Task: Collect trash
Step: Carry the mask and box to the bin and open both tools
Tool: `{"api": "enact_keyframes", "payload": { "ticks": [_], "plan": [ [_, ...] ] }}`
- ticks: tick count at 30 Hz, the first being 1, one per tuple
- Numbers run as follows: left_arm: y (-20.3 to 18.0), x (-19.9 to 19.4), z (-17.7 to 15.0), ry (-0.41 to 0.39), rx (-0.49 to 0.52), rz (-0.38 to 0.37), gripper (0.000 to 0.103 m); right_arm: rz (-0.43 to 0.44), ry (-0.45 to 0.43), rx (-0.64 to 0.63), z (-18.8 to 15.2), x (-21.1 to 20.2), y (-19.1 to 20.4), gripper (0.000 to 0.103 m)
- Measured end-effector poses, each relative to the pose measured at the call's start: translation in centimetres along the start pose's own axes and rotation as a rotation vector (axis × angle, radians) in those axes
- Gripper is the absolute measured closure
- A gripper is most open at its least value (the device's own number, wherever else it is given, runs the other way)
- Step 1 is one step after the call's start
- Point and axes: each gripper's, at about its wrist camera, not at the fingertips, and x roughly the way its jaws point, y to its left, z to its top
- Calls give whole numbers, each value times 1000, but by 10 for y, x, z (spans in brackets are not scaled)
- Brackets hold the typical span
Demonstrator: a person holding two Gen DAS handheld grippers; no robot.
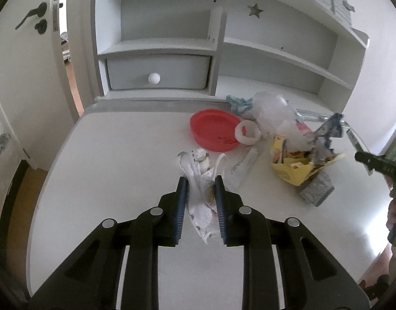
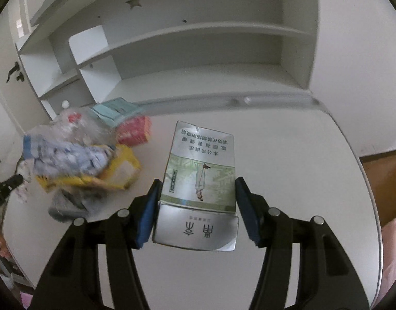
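My left gripper [image 1: 200, 182] is shut on a crumpled white tissue [image 1: 202, 206] that hangs between its blue pads above the white desk [image 1: 107, 180]. My right gripper [image 2: 196, 184] is shut on a flattened silver-green cigarette carton [image 2: 198, 170], held above the desk [image 2: 288, 155]. A trash heap with a yellow wrapper [image 1: 293, 166], clear plastic [image 1: 271, 111] and blue-white paper [image 1: 327, 134] lies on the right of the desk; it also shows blurred in the right wrist view [image 2: 79, 155].
A red bowl [image 1: 213, 129] and a white tape roll [image 1: 247, 131] sit mid-desk. A grey box [image 1: 316, 188] lies by the heap. A hutch with shelves and a drawer [image 1: 156, 72] stands behind. A door [image 1: 30, 51] is at left.
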Motion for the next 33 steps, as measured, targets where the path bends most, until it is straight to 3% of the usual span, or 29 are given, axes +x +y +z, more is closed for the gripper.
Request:
{"api": "enact_keyframes", "payload": {
  "ticks": [6,10,14,19,21,23,25,29,33],
  "plan": [
    [-24,-32,10,-68,38,-21,82,31,-24,15,-13,-18,-9,46],
    [-78,-62,21,-149,144,-53,82,55,-84,13,-13,-50,-16,46],
    [-171,-79,28,-184,282,-219,82,43,-158,64,-20,-101,-58,46],
    [-318,-89,4,-166,506,-470,82,-2,-223,224,-54,-175,-153,46],
    [-380,-88,-13,-113,570,-612,82,-44,-243,312,-76,-204,-198,46],
    [-439,-84,-37,-61,642,-704,82,-81,-252,391,-99,-226,-236,46],
    [-477,-76,-59,-7,689,-750,82,-85,-238,485,-127,-238,-277,46],
    [-553,-36,-127,153,808,-774,82,-51,-124,658,-187,-217,-345,46],
    [-598,19,-204,319,945,-711,82,-22,52,802,-252,-154,-392,46]
  ]
}}
